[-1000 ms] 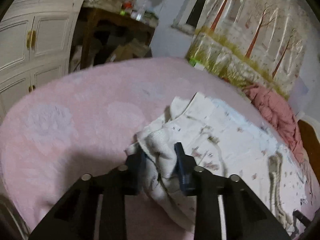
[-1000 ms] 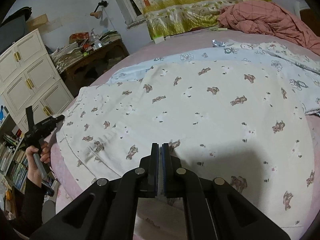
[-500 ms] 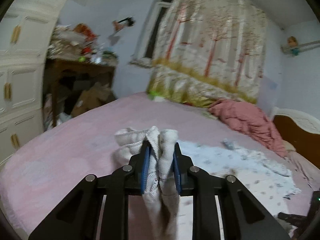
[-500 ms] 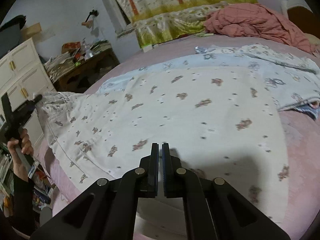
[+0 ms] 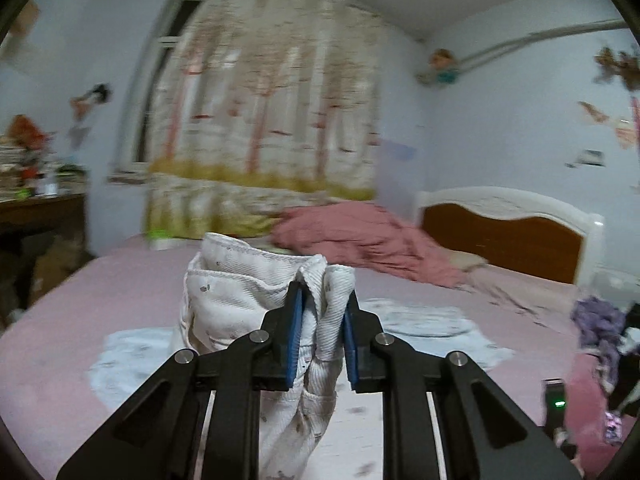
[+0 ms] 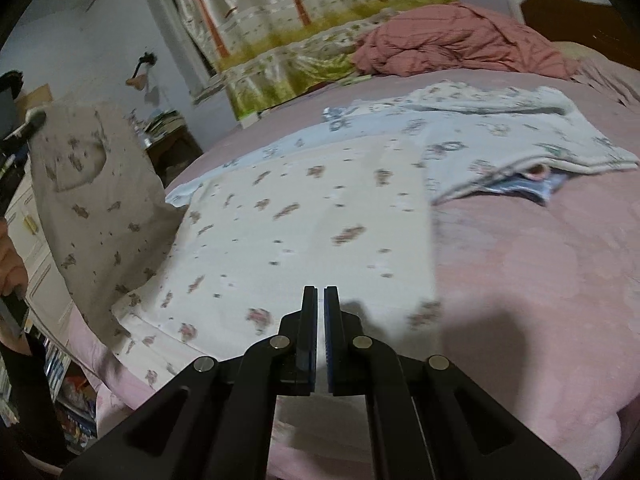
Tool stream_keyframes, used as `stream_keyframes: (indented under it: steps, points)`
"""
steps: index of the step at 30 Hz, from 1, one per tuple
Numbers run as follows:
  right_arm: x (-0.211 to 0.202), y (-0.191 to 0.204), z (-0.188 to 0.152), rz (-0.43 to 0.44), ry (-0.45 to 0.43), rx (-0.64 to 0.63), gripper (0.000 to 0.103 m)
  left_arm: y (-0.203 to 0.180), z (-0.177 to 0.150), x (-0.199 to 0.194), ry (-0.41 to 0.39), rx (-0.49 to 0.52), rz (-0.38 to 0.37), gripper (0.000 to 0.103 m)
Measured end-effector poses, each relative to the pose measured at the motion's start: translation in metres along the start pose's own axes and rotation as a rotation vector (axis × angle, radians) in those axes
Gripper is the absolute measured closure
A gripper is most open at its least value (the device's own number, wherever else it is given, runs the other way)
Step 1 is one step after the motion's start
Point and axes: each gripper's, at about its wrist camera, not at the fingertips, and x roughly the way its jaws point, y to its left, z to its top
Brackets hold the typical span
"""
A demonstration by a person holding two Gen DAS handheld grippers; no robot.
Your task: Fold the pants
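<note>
Left wrist view showed the pants (image 5: 256,304) bunched and raised above the pink bed (image 5: 120,280), pinched between the left gripper (image 5: 320,332) jaws. The right gripper (image 6: 321,340), jaws nearly closed on nothing visible, hovered over the flat half. Best carried across level, edges matched.

Left gripper (image 5: 320,304): matte black linkage, silver rivets, blue pads (image 5: 295,334). Right gripper (image 6: 320,312): same. Black sleeve (image 6: 28,396), bare hand (image 6: 11,266).
</note>
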Motion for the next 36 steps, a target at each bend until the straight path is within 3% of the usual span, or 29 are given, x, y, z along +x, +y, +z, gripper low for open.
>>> stream_keyframes:
  steps: [9,17,23,25,27,28,31,36]
  points:
    - [-0.034,-0.043,-0.002,-0.058,-0.044,0.053,0.101,-0.092,-0.033,0.063,0.11,-0.037,-0.311,0.088]
    - [-0.046,-0.076,-0.004,-0.076,-0.041,0.104,0.101,-0.13,-0.104,0.096,0.316,-0.051,-0.401,0.088]
    - [-0.025,-0.088,-0.004,0.055,0.017,0.192,0.096,-0.13,-0.149,0.084,0.376,-0.066,-0.418,0.087]
    - [-0.023,-0.082,-0.001,0.091,0.007,0.166,0.081,-0.128,-0.158,0.08,0.388,-0.067,-0.419,0.087]
    - [-0.019,-0.077,0.005,0.168,0.012,0.153,0.051,-0.126,-0.166,0.076,0.383,-0.081,-0.417,0.087]
    - [-0.016,-0.076,0.008,0.221,0.023,0.16,0.048,-0.125,-0.167,0.074,0.376,-0.093,-0.418,0.087]
    - [0.002,-0.077,0.016,0.39,0.093,0.22,0.047,-0.122,-0.167,0.071,0.36,-0.111,-0.421,0.087]
    - [0.039,-0.088,0.03,0.518,0.177,0.376,0.04,-0.121,-0.176,0.072,0.374,-0.115,-0.431,0.087]
